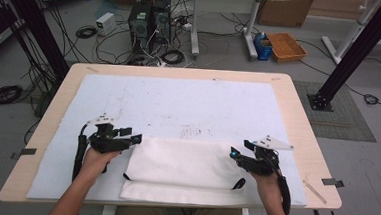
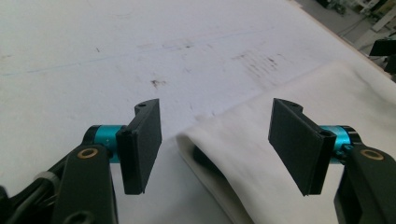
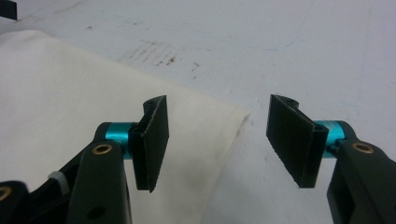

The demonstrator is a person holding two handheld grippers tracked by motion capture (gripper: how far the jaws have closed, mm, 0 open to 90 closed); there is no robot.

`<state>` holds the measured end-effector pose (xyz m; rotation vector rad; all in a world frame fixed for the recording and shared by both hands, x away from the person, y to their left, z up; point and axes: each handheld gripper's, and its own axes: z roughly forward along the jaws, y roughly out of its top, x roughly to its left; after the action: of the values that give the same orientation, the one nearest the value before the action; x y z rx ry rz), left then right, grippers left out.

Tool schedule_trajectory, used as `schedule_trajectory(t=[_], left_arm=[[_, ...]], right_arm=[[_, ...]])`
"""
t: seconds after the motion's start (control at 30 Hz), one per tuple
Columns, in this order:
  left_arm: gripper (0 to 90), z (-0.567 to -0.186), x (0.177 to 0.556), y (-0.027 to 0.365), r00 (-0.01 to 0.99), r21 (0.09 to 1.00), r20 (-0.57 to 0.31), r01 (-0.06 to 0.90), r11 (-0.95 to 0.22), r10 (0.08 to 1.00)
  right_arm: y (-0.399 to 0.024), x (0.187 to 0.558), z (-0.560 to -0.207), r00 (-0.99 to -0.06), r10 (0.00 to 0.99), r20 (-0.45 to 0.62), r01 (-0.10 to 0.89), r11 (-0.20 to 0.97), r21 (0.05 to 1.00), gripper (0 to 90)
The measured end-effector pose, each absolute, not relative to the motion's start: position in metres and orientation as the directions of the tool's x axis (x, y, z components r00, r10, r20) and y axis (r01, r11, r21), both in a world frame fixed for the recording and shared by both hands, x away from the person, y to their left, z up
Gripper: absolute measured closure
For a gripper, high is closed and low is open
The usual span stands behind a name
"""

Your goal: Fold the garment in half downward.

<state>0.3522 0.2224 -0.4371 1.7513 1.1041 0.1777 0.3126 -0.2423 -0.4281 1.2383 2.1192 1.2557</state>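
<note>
A white cloth bag point(image 1: 184, 170), folded over, lies flat near the table's front edge, with black strap ends point(image 1: 238, 183) showing at its sides. My left gripper point(image 1: 134, 138) hovers at the bag's far left corner, jaws open. In the left gripper view the folded corner of the bag point(image 2: 327, 88) lies below and between the parted jaws of that gripper point(image 2: 217, 140), untouched by the pads. At the far right corner my right gripper point(image 1: 238, 151) is open too. In the right gripper view the bag's corner point(image 3: 56, 93) lies under its gripper point(image 3: 219, 140), free of the pads.
A stained white mat point(image 1: 179, 102) covers most of the wooden table point(image 1: 302, 124). A thin strip point(image 1: 314, 191) and a piece of tape point(image 1: 331, 182) lie near the right front corner. Beyond the table stand computer towers point(image 1: 149, 20), cables and an orange crate point(image 1: 286, 46).
</note>
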Motion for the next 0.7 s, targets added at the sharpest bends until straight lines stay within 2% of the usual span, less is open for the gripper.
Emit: schedule_trajectory(t=[0.1, 0.2, 0.23, 0.3, 0.33, 0.37, 0.43, 0.47, 0.5, 0.7], left_arm=[[34.8, -0.443, 0.363, 0.213, 0.562, 0.772, -0.341, 0.625, -0.116, 0.754], [37.1, -0.448, 0.365, 0.209, 0.571, 0.756, -0.318, 0.634, -0.162, 0.756], [41.4, -0.449, 0.365, 0.209, 0.577, 0.748, -0.308, 0.638, -0.183, 0.756], [60.4, -0.450, 0.363, 0.207, 0.596, 0.744, -0.268, 0.627, -0.230, 0.757], [65.1, -0.450, 0.362, 0.205, 0.607, 0.754, -0.234, 0.607, -0.253, 0.760], [73.9, -0.450, 0.361, 0.204, 0.613, 0.759, -0.226, 0.598, -0.257, 0.757], [81.2, -0.450, 0.359, 0.203, 0.618, 0.764, -0.213, 0.588, -0.265, 0.757], [82.3, -0.449, 0.359, 0.203, 0.620, 0.764, -0.211, 0.587, -0.268, 0.755], [83.0, -0.449, 0.359, 0.204, 0.620, 0.765, -0.212, 0.586, -0.266, 0.755], [84.0, -0.447, 0.363, 0.209, 0.600, 0.803, -0.259, 0.569, -0.176, 0.757]], right_arm=[[-0.232, 0.336, -0.437, -0.527, 0.841, 0.117, 0.536, 0.222, 0.814, 40.5], [-0.223, 0.349, -0.446, -0.529, 0.842, 0.104, 0.576, 0.267, 0.772, 46.1], [-0.221, 0.351, -0.448, -0.531, 0.842, 0.101, 0.591, 0.282, 0.756, 47.7], [-0.220, 0.352, -0.451, -0.540, 0.836, 0.093, 0.595, 0.301, 0.745, 50.6], [-0.220, 0.352, -0.451, -0.546, 0.832, 0.096, 0.594, 0.304, 0.745, 52.9], [-0.222, 0.352, -0.451, -0.550, 0.829, 0.101, 0.593, 0.303, 0.746, 58.1], [-0.223, 0.351, -0.452, -0.570, 0.813, 0.117, 0.588, 0.304, 0.749, 71.8], [-0.223, 0.351, -0.451, -0.583, 0.805, 0.115, 0.582, 0.315, 0.750, 77.9], [-0.221, 0.350, -0.451, -0.594, 0.797, 0.108, 0.574, 0.326, 0.751, 80.0], [-0.221, 0.354, -0.449, -0.596, 0.799, 0.081, 0.538, 0.323, 0.779, 82.6]])
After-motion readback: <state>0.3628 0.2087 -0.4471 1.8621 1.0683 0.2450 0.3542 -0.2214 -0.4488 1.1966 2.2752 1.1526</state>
